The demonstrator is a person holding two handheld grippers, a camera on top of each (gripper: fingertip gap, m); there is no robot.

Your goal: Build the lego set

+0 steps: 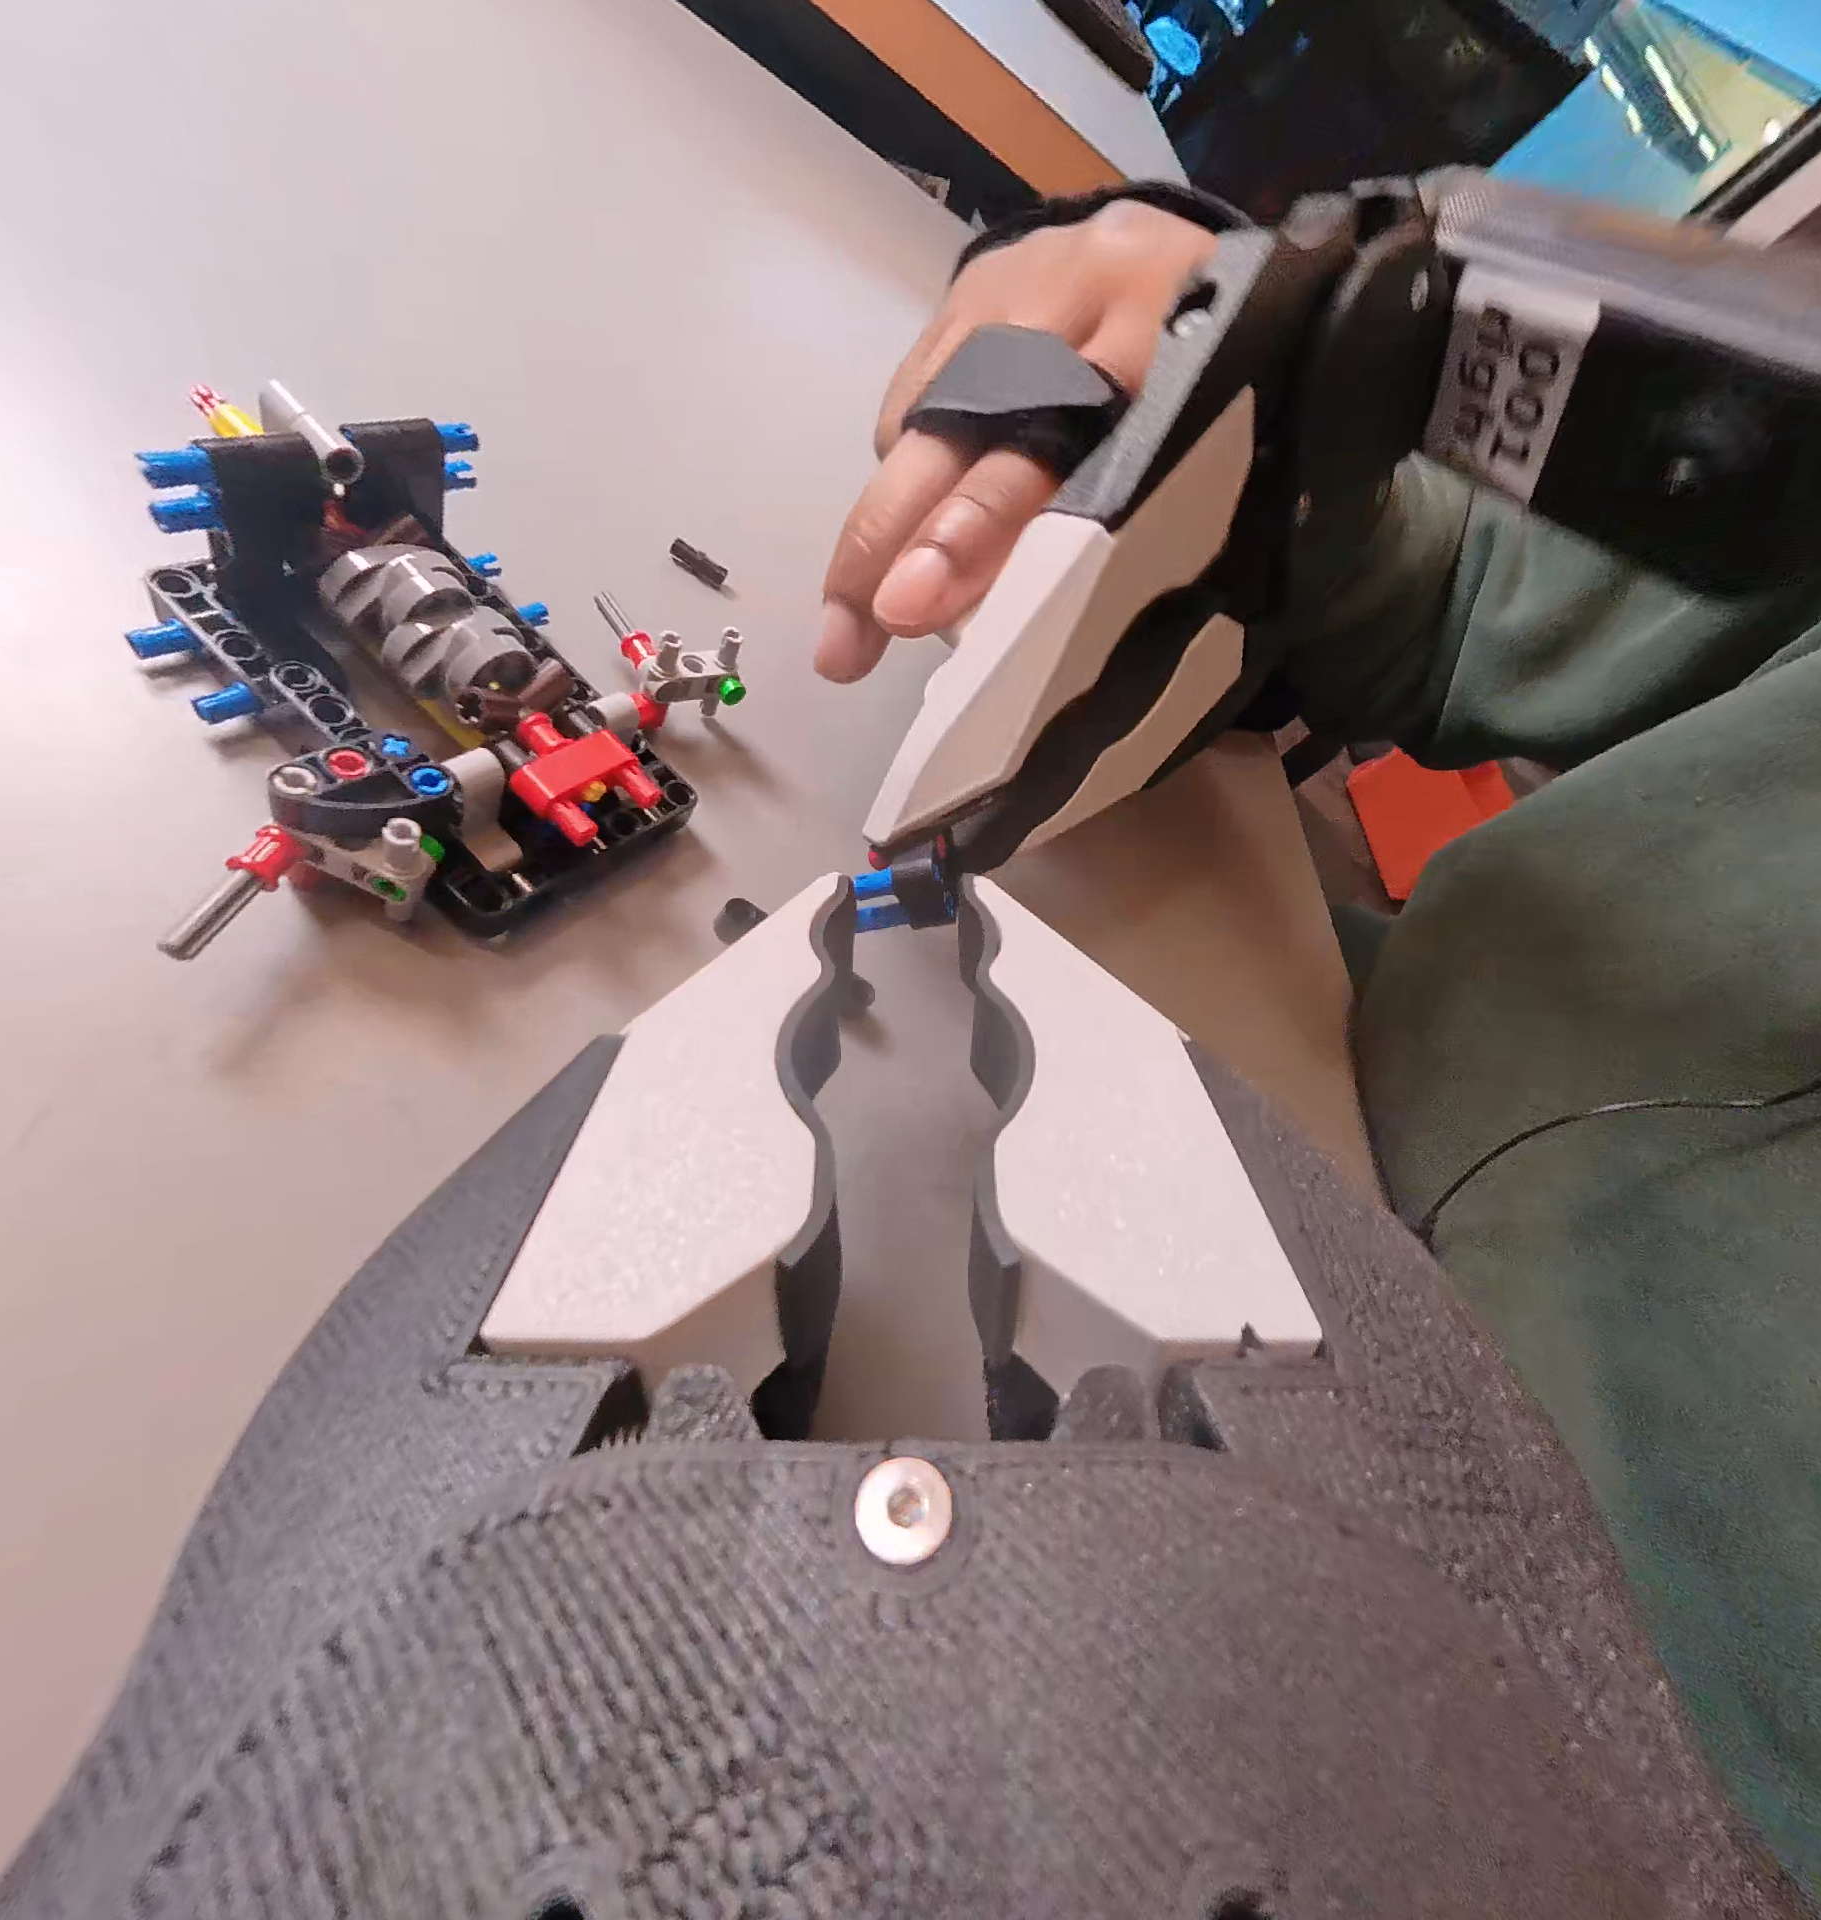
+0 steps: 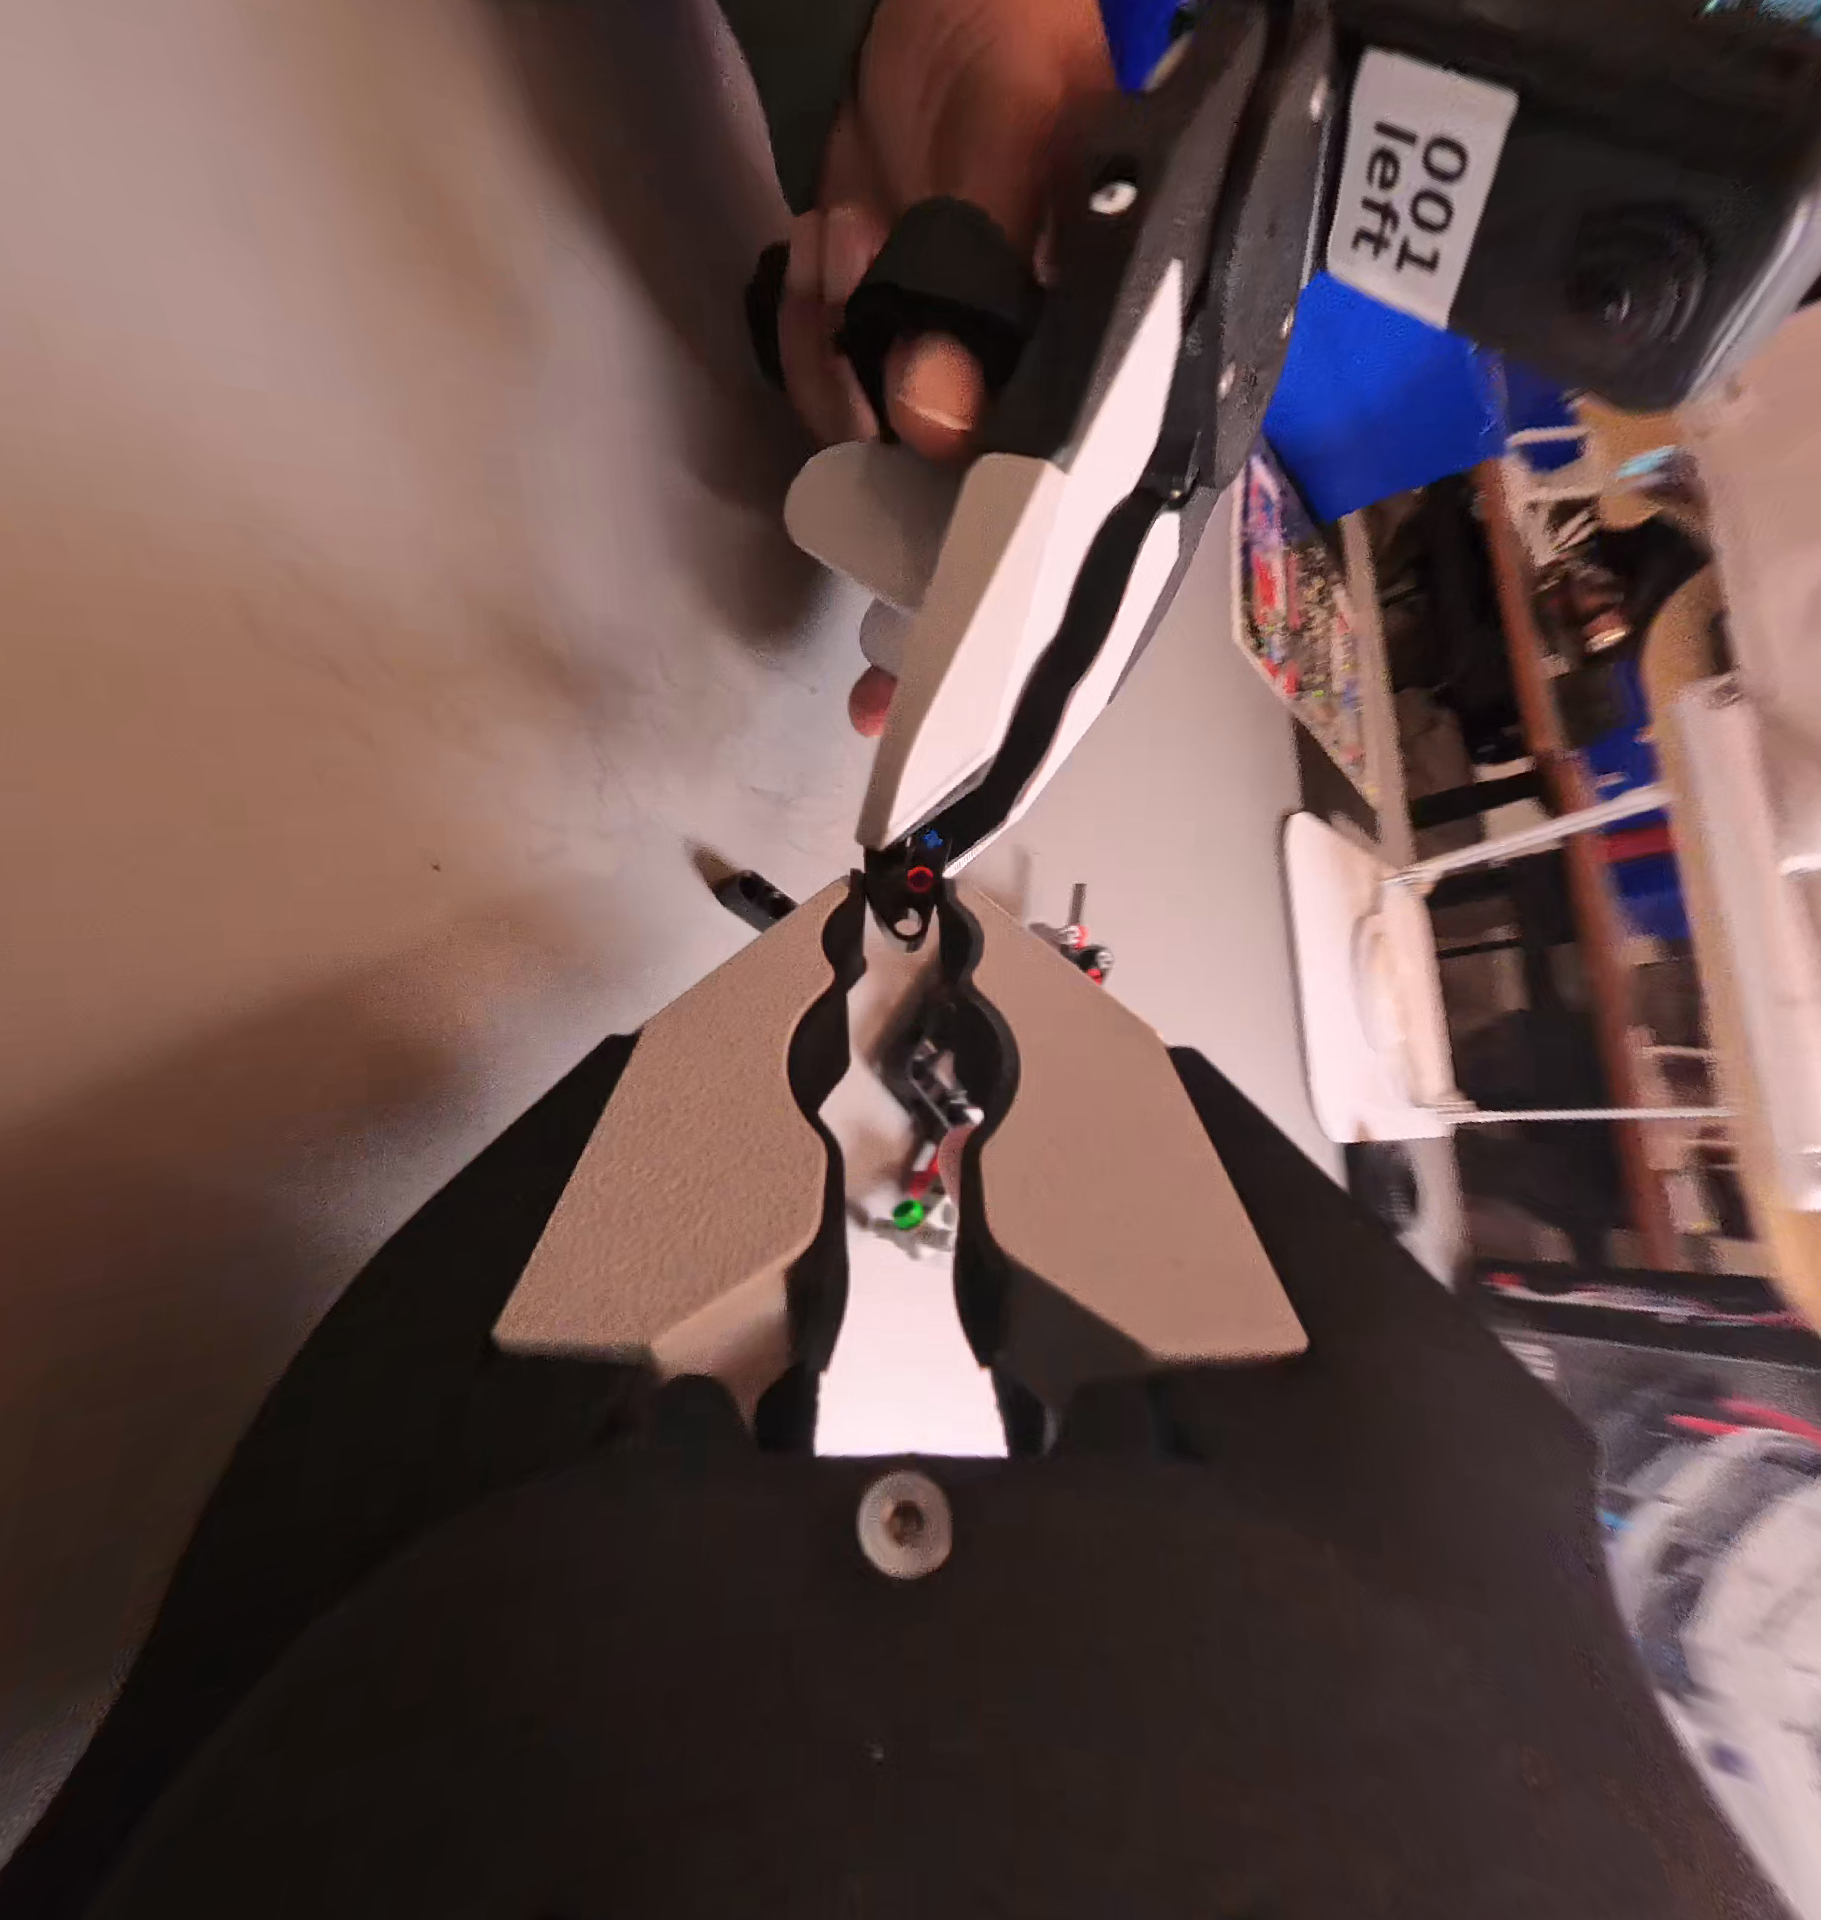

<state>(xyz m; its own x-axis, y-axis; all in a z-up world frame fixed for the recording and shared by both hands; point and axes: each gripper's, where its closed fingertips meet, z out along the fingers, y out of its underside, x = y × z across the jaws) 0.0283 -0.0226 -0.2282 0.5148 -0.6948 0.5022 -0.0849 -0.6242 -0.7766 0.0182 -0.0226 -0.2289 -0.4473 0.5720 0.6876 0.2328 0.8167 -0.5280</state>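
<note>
A small black connector [image 1: 927, 885] with a blue pin and a red pin is held in the air between both grippers. My left gripper [image 1: 908, 888] is shut on it from below in the left wrist view. My right gripper [image 1: 921, 836] comes in from the upper right and is shut on the same piece. In the right wrist view the right gripper [image 2: 901, 894] grips the connector [image 2: 911, 902], and the left gripper [image 2: 911, 836] pinches its blue end from above. The part-built Lego chassis [image 1: 386, 665], black with blue pins, grey engine and red parts, lies on the table to the left.
Loose parts lie on the beige table [image 1: 470, 260]: a black pin [image 1: 698, 561], a grey joint with a green pin [image 1: 693, 665], a small black pin [image 1: 737, 914]. An orange object [image 1: 1425, 821] sits under the green sleeve. A white tray [image 2: 1363, 977] and shelves stand to the right.
</note>
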